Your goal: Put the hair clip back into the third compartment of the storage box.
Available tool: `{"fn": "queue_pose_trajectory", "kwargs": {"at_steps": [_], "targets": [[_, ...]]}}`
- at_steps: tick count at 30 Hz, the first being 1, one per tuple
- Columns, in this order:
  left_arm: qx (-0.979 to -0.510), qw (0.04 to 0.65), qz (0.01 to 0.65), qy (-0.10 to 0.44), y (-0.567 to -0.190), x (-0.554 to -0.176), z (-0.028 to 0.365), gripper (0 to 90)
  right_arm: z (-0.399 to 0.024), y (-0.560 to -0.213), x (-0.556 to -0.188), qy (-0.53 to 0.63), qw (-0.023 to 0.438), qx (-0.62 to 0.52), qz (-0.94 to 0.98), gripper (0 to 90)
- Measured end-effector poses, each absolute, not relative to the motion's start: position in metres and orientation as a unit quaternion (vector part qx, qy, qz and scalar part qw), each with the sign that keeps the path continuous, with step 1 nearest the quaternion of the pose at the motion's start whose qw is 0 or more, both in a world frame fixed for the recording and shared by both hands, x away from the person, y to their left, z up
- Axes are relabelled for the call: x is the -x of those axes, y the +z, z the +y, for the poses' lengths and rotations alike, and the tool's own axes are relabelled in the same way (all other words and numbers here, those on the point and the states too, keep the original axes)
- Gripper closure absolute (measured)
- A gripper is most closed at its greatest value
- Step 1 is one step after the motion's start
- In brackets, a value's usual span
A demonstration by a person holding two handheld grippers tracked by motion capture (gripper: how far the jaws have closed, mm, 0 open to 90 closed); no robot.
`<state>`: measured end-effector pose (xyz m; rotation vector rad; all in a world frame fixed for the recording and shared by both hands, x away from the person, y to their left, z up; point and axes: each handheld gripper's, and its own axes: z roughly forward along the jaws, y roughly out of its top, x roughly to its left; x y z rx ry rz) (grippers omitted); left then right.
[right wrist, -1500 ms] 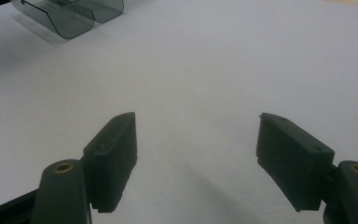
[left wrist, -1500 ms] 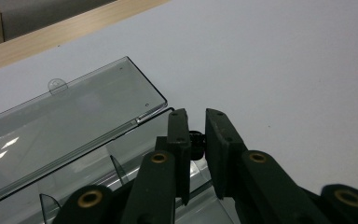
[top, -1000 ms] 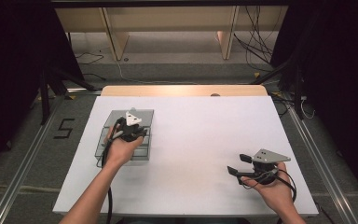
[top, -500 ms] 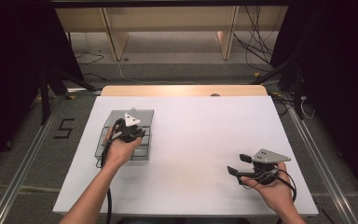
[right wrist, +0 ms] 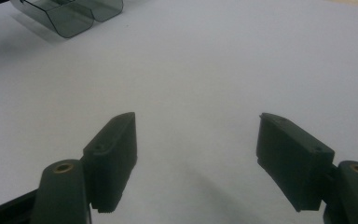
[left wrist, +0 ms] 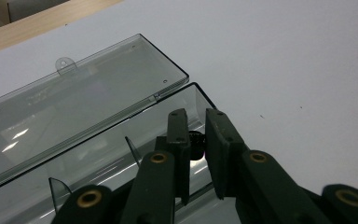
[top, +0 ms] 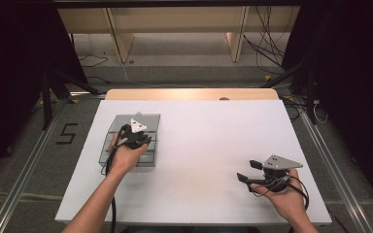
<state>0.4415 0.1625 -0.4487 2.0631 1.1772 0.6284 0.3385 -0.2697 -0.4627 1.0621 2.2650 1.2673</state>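
Left gripper view: the left gripper [left wrist: 196,140] has its jaws drawn narrow on a small dark part [left wrist: 196,145], pinched between the pads and too hidden to identify, and it hangs over the near right end of the box [left wrist: 121,163]. The main risk, as I judge it, is that the part slips or is let go off line: it sits just above the box's right wall, so a release a little too far right would drop it on the bare white surface [left wrist: 284,60] instead of into a compartment. A second risk is the jaws knocking the thin wall or a divider [left wrist: 131,148] on the way down, which could shove the light box or tip it. The hinged lid [left wrist: 74,102] lies flat open on the far side and could be nudged shut if the hand swings over it. The box is clear smoky-grey plastic with rounded corners, split by thin partitions into compartments, its lid carrying a small hang tab at the far edge. In the high view it lies on the left part of the surface under the left gripper [top: 135,135], while the right gripper [top: 250,171] rests well apart at the near right, jaws wide and empty.
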Motion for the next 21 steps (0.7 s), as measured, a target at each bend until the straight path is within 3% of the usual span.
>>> {"fn": "queue_pose_trajectory", "kwargs": {"at_steps": [21], "targets": [[-0.798, 0.327, 0.447, 0.236, -0.4565, -0.4426, 0.1592, 77.7, -0.2696, -0.4627, -0.3385, 0.446, 0.168, -0.373, 0.796, 29.3]]}}
